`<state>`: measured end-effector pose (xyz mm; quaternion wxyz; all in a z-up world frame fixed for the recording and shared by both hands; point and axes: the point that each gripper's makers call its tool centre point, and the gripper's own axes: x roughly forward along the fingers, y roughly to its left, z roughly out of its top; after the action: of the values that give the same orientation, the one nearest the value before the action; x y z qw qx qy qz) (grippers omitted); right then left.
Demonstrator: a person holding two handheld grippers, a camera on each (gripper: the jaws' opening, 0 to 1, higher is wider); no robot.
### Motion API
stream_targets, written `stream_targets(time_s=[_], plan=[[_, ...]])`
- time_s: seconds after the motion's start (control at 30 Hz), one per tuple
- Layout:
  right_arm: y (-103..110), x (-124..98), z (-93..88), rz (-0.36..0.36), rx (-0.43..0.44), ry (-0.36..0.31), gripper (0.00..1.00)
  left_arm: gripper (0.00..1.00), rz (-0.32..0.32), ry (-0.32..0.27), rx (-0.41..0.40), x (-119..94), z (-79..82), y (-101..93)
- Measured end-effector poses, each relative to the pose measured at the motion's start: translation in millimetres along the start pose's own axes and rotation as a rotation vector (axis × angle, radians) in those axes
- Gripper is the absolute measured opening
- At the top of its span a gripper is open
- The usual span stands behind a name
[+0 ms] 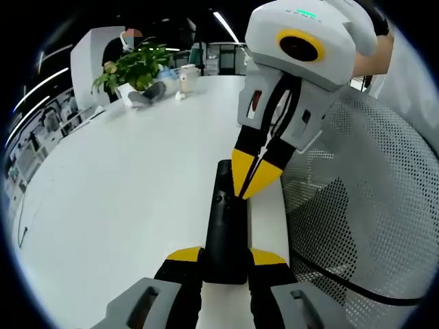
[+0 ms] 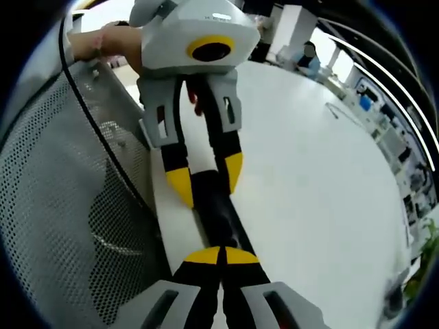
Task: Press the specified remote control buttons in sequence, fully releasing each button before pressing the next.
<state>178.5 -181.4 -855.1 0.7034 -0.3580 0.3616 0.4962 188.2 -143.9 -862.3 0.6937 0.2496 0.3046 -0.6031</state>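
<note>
Bright, even overhead lighting from ceiling strip lights (image 1: 223,24); the white table (image 1: 123,192) ahead of the jaws shows soft glare and faint shadows. Fisheye distortion bends the edges; focus softens toward them.

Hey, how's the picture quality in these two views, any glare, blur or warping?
Left gripper view: sharp, evenly lit white table, soft shadow beside the remote, fisheye bending the table edge. Right gripper view: window glare washes the tabletop, own jaws slightly blurred.

Remote control (image 1: 224,226): on the table (image 1: 123,199), near its edge, between the left gripper (image 1: 226,264) jaws.
Right gripper (image 1: 250,185): tips together, touching the remote's far part.
Mesh chair (image 1: 357,205): beside the table edge.
Potted plant (image 1: 137,68): far end of table.
</note>
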Motion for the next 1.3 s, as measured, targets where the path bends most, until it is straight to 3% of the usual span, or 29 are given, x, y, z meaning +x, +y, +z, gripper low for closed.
stream_targets(time_s=[0.23, 0.6, 0.73, 0.8, 0.9, 0.97, 1.1, 1.3], plan=[[3, 1, -0.6, -0.003, -0.128, 0.034, 0.0, 0.25, -0.001, -0.001, 0.0, 0, 0.3, -0.3], [3, 2, -0.6, -0.007, -0.173, 0.057, 0.0, 0.25, -0.003, -0.002, 0.003, 0, 0.4, 0.0], [2, 2, -0.6, -0.015, -0.15, 0.058, 0.0, 0.25, -0.003, -0.002, 0.005, 0, 0.4, 0.2], [0, 3, 0.0, -0.028, -0.098, 0.034, 0.0, 0.25, -0.003, -0.002, 0.005, 0, 0.2, 0.5], [-2, 1, 1.0, -0.015, 0.134, -0.015, 0.0, 0.25, -0.003, -0.004, 0.004, 0, 0.2, 0.7], [-4, 0, 1.5, -0.004, 0.225, -0.035, 0.0, 0.25, -0.002, -0.005, 0.004, 0, 0.3, 0.6], [-11, -2, 0.2, -0.045, 0.158, -0.022, 0.0, 0.25, 0.0, -0.006, 0.004, 0, 0.5, 0.5], [-15, 0, 5.7, -0.037, 0.155, -0.029, 0.0, 0.25, 0.0, -0.006, 0.005, 0, 0.3, 0.4]])
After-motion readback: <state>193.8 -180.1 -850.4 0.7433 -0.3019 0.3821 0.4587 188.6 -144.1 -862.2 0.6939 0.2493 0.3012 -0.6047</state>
